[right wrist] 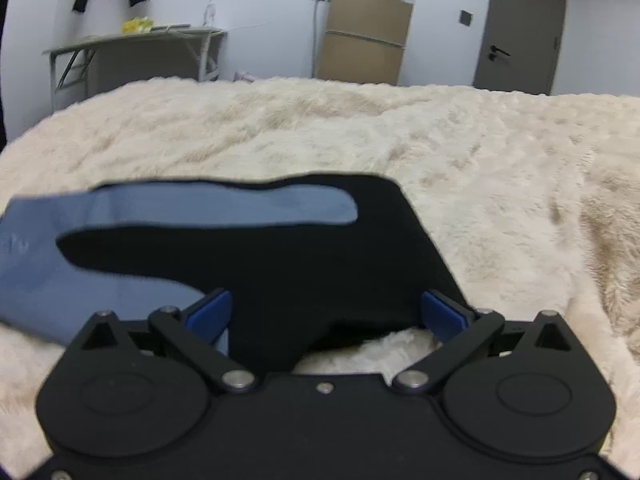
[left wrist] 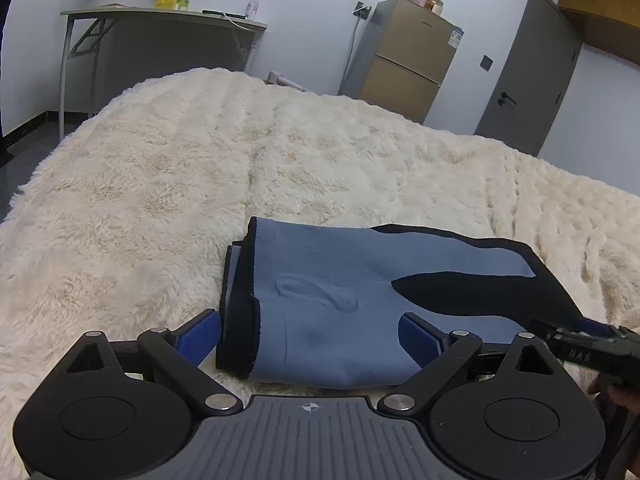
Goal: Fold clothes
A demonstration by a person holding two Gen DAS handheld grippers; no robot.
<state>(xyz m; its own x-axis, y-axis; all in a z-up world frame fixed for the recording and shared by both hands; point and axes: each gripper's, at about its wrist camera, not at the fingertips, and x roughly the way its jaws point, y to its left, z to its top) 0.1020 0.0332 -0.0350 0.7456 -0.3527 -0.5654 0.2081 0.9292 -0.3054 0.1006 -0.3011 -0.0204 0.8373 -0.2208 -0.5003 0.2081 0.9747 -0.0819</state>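
Folded clothing, a blue and black garment [left wrist: 320, 300], is seen lying flat on a cream fleece blanket [left wrist: 140, 184] spread over a bed. Its layered edges are stacked at the left end in the left wrist view, and a black panel runs across the blue toward the right.

The left gripper [left wrist: 310, 338] is held low over the near edge with its jaws spread wide; the blue pads [left wrist: 200, 336] stand apart from the cloth and nothing is gripped. The right gripper [right wrist: 328, 316] is likewise set wide open over the black part, pads clear of the fabric, nothing held.

Beyond the bed, a grey folding table [left wrist: 160, 16] carries a yellow pack [left wrist: 172, 2] and a clear bottle [left wrist: 253, 4]. A tan fridge [left wrist: 404, 60] bears small items on top that cannot be made out. A grey door [left wrist: 528, 68] is shown closed. Dark clothing hung on the wall is cut off by the upper frame edge. The right wrist view is blurred.
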